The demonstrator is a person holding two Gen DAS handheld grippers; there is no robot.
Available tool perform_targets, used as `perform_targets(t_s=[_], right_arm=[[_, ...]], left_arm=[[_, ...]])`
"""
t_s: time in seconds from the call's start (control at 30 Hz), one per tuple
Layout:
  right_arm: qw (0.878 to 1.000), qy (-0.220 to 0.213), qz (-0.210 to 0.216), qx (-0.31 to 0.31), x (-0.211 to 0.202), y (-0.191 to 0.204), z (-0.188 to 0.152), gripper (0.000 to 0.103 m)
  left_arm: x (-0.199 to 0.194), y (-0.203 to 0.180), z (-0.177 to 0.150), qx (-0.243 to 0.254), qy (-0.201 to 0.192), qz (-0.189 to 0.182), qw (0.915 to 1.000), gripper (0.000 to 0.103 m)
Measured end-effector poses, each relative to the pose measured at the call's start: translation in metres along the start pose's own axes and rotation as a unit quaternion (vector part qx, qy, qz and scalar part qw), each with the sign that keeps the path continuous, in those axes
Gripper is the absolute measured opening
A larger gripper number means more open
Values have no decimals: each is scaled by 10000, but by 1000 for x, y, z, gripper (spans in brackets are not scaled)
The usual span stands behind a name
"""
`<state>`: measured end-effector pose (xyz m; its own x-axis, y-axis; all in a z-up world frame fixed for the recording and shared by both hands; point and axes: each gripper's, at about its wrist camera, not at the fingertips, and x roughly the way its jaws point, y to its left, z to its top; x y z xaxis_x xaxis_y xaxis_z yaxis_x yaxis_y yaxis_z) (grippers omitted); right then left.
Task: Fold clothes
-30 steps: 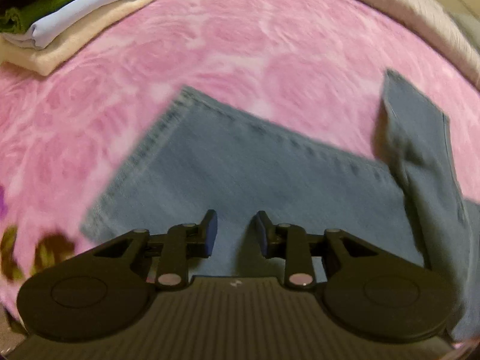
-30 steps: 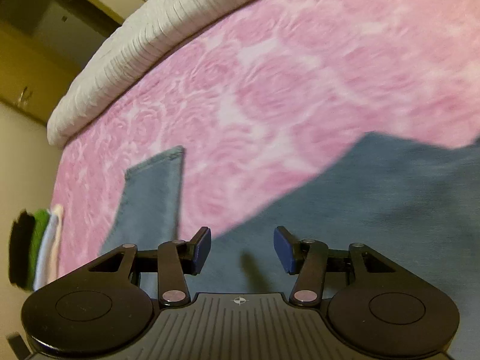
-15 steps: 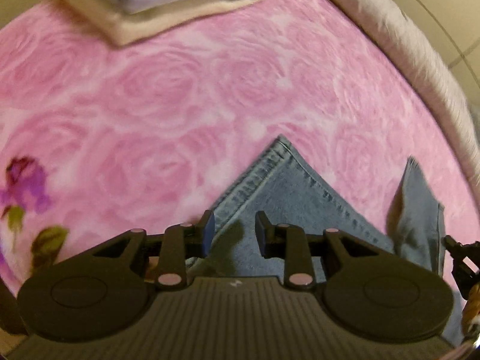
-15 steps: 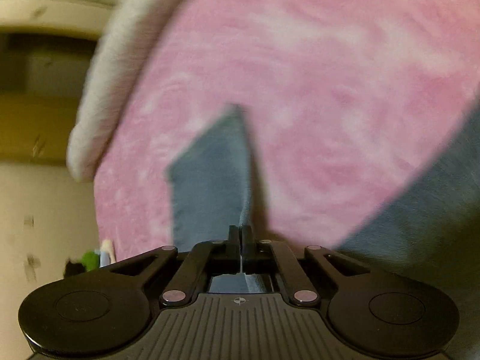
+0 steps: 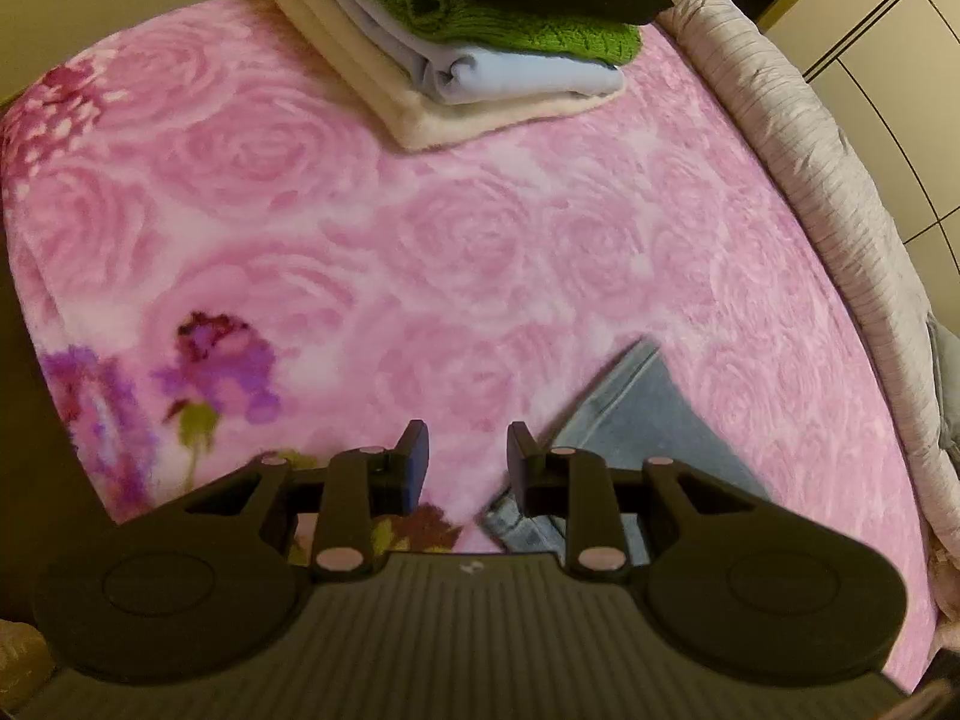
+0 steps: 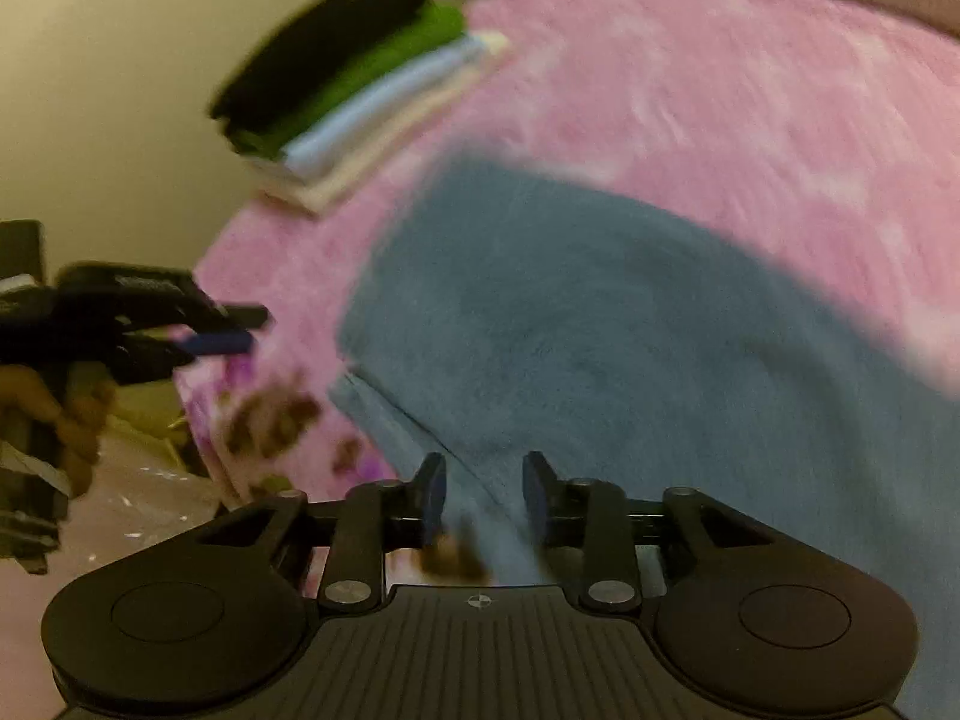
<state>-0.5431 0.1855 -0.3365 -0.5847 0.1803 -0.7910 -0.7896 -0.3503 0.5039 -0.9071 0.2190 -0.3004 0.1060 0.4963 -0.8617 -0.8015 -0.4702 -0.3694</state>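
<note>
Blue jeans (image 6: pixel 600 330) lie folded over on the pink rose blanket (image 5: pixel 420 228). My right gripper (image 6: pixel 486 492) hovers over their near edge, a seam running below the gap. Its jaws are opening and the pads press on nothing. My left gripper (image 5: pixel 468 456) is just left of the jeans' corner (image 5: pixel 636 420), above bare blanket. Its jaws are closing a little with nothing between them. In the blurred right wrist view the left gripper (image 6: pixel 222 330) shows at the left edge, held in a hand (image 6: pixel 42 408).
A stack of folded clothes (image 5: pixel 480 60), black, green, pale blue and cream, sits at the blanket's far corner, also blurred in the right view (image 6: pixel 360 108). A grey ribbed bed border (image 5: pixel 810 150) runs along the right. Floor (image 6: pixel 138 510) lies past the bed's left edge.
The right gripper shut on a jeans leg, swung it across onto the rest of the jeans, then parted its jaws. The left gripper slid left off the denim towards the blanket's flower-printed edge.
</note>
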Motion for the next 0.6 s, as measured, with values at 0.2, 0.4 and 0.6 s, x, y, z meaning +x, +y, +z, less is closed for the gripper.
perform_targets(t_s=[0.2, 0.4, 0.6], right_arm=[[9624, -106, -418, 2683, -48, -90, -50, 33], [7666, -1262, 642, 6263, -84, -157, -148, 33], [6531, -1719, 1261, 7266, -69, -164, -190, 33]], left_arm=[[14, -9, -11, 2, 356, -354, 9987, 23], [36, -12, -22, -874, 641, -950, 9896, 26], [62, -5, -32, -1492, 564, -961, 9825, 26]])
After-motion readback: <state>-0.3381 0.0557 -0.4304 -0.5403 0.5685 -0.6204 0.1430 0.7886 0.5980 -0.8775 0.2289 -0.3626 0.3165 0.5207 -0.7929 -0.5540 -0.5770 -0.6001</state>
